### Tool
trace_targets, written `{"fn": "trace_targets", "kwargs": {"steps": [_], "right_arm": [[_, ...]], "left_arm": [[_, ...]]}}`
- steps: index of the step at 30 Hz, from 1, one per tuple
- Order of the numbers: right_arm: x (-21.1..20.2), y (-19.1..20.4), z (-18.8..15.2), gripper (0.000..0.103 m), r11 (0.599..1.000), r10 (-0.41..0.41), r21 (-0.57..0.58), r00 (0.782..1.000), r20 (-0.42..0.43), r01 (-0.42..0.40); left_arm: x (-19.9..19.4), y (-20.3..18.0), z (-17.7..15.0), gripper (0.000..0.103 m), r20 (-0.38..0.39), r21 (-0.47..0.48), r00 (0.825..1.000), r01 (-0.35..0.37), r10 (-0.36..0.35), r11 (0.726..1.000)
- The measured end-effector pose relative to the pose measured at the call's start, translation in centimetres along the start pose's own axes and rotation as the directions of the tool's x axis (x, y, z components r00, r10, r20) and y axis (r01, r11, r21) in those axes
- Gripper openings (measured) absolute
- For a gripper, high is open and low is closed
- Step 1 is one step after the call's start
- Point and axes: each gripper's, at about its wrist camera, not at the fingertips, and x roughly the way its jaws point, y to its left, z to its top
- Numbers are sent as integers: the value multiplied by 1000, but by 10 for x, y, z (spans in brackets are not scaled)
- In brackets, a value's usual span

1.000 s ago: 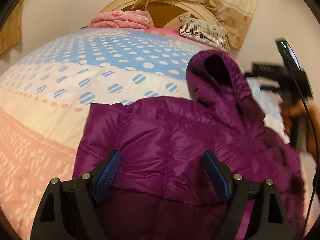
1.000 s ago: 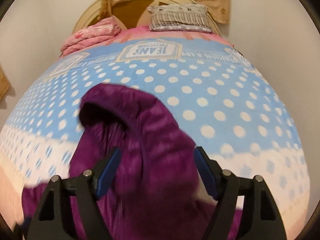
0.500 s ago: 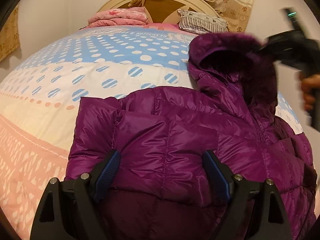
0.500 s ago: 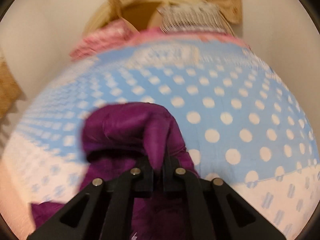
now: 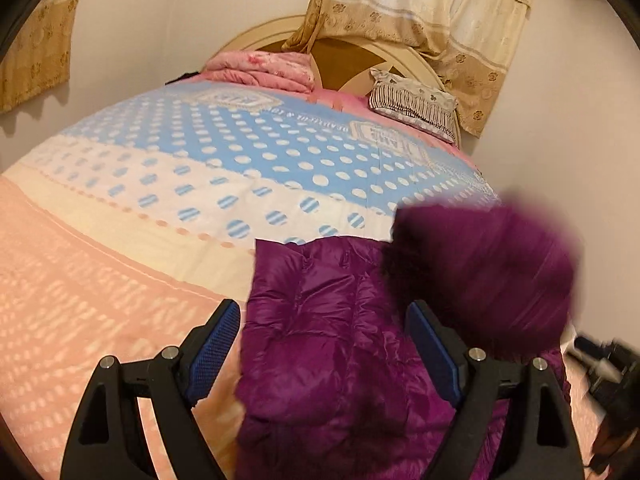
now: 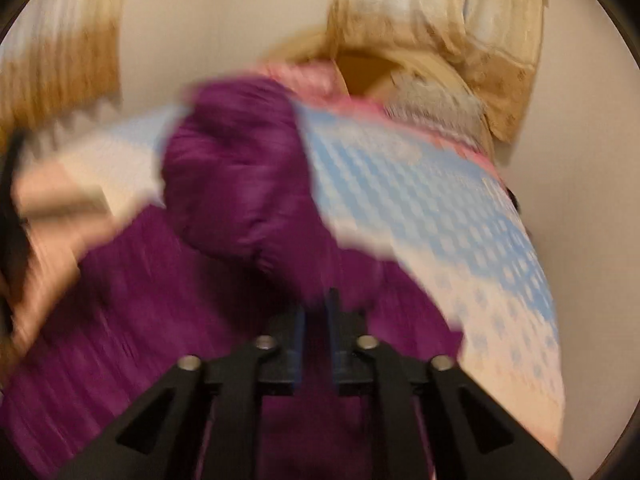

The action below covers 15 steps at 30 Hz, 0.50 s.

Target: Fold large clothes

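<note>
Right gripper (image 6: 316,328) jaws narrow, opening, purple jacket (image 6: 240,184) fabric between; left gripper (image 5: 324,344) wide, empty; hood blurred.

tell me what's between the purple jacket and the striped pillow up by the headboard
Only bare bedspread, blue with white dots, lies between the purple jacket and the striped pillow. The left wrist view shows it clearly.

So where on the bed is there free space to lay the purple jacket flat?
Free: the pink band left of the purple jacket, and the blue dotted stretch beyond it. Crowded: the headboard end, with the pink folded bedding and striped pillow.
</note>
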Motion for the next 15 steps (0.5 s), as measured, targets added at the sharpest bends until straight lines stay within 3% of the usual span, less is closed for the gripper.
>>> {"fn": "trace_targets", "kwargs": {"steps": [1, 2, 5, 7, 9, 10, 12, 13, 15], "right_arm": [[4, -3, -13, 56, 999, -33, 16, 998, -46, 33], [7, -7, -25, 71, 997, -53, 44, 996, -76, 57], [-7, -26, -45, 73, 976, -104, 182, 990, -97, 120], [-23, -38, -42, 74, 943, -50, 324, 997, -65, 69], [-33, -48, -36, 76, 865, 97, 494, 995, 18, -93], [-31, -50, -30, 82, 783, 204, 584, 975, 82, -213], [-21, -44, -21, 93, 659, 319, 670, 934, 164, -343], [-8, -36, -12, 96, 604, 360, 702, 915, 183, -378], [27, -18, 4, 96, 563, 401, 745, 906, 132, -358]], "left_arm": [[-4, 0, 0, 85, 5, 5, 1000, 0, 0, 1000], [-9, 0, 0, 85, 15, 13, 1000, 2, -3, 1000], [-13, -4, 0, 85, 29, 38, 1000, 3, -4, 999], [-13, -7, 0, 85, 34, 47, 999, -2, 0, 999], [-14, -8, -1, 85, 37, 33, 999, -2, 1, 999], [-15, -8, -2, 85, 41, 17, 999, 4, -4, 1000], [-17, -8, -2, 85, 40, 3, 999, 10, -10, 1000], [-18, -9, -3, 85, 35, 6, 999, 12, -12, 1000], [-20, -10, -2, 85, 37, 26, 999, 5, -6, 1000]]}}
